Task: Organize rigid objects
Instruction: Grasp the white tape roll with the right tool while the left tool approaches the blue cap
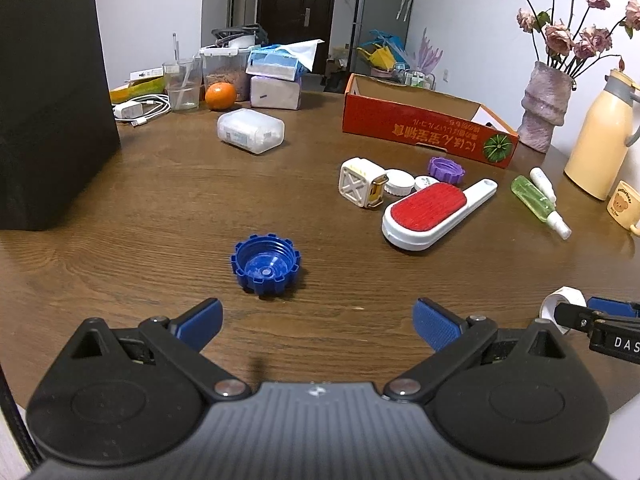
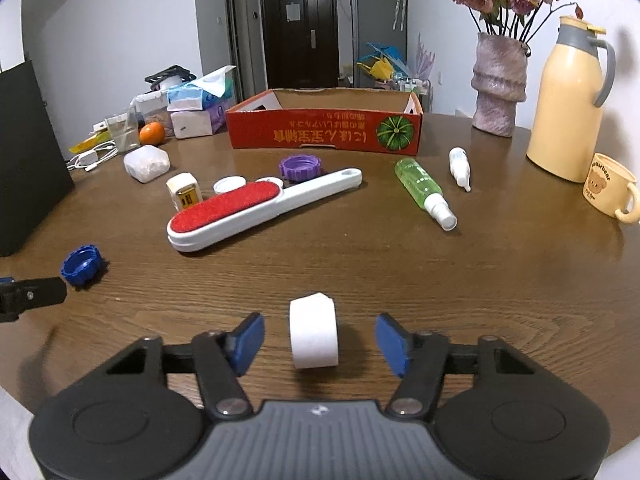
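My left gripper (image 1: 318, 322) hangs low over the brown wooden table (image 1: 160, 200), jaws spread wide, nothing between the blue pads (image 1: 202, 320). The blue cap (image 1: 265, 266) lies open side up on the table just ahead of it, slightly left of the midline, clear of both pads.

My right gripper (image 2: 320, 338) has its jaws partly open. A white ring-shaped cap (image 2: 314, 330) stands on edge on the table between the pads (image 2: 248, 338), with a gap on each side, so neither pad presses on it (not a grip, as far as I can see). From the left camera this same cap shows at the right edge, beside the right gripper's fingertip.

Farther out, mid-table: a lint brush (image 2: 256, 210) with a red pad and white handle lies diagonally. Behind its head, close together, sit a small cream cube-shaped box (image 2: 183, 192), two white round lids (image 2: 229, 185) and a purple cap (image 2: 301, 168). To the right lie a green spray bottle (image 2: 424, 190) and a small white bottle (image 2: 459, 168), both on their sides, apart from each other.

The open red cardboard box (image 2: 320, 134) stands behind these, its print upside down to me. I cannot see anything inside from either view.

Right edge: a vase of pink flowers (image 2: 498, 84), a cream jug (image 2: 568, 100), a bear mug (image 2: 610, 188).
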A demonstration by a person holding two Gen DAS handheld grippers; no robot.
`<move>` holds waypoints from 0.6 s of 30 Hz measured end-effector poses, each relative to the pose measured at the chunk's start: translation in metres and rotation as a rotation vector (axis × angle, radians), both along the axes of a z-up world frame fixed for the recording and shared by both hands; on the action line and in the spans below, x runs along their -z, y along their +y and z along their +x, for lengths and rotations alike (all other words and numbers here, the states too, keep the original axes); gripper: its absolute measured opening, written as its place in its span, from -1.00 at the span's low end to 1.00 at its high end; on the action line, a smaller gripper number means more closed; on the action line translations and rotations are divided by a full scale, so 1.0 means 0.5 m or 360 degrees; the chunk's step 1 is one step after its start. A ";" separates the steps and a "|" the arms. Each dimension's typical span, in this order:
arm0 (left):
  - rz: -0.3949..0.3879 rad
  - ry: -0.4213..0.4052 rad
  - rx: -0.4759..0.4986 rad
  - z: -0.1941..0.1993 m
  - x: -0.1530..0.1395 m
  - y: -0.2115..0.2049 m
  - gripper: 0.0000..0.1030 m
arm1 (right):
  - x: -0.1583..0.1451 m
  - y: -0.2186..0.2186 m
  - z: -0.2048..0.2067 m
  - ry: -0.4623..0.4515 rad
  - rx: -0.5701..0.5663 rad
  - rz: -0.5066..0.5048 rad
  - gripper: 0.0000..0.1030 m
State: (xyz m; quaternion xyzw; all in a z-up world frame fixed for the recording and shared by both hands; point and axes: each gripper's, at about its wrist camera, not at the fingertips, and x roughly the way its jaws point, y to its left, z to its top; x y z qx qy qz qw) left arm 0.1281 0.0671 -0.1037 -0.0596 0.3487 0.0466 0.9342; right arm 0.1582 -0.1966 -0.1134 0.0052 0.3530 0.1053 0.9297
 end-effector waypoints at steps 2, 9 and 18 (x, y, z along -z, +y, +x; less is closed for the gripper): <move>-0.0001 0.0004 0.0000 0.005 0.004 0.002 1.00 | 0.005 0.001 0.006 0.0013 -0.0007 0.0001 0.00; -0.0010 0.0021 -0.0016 0.022 0.014 0.011 1.00 | 0.015 0.003 0.023 0.0045 -0.0056 0.0033 -0.54; 0.0003 0.0024 -0.0044 0.050 0.022 0.028 1.00 | 0.005 -0.006 0.040 -0.0006 -0.0066 0.0107 -0.54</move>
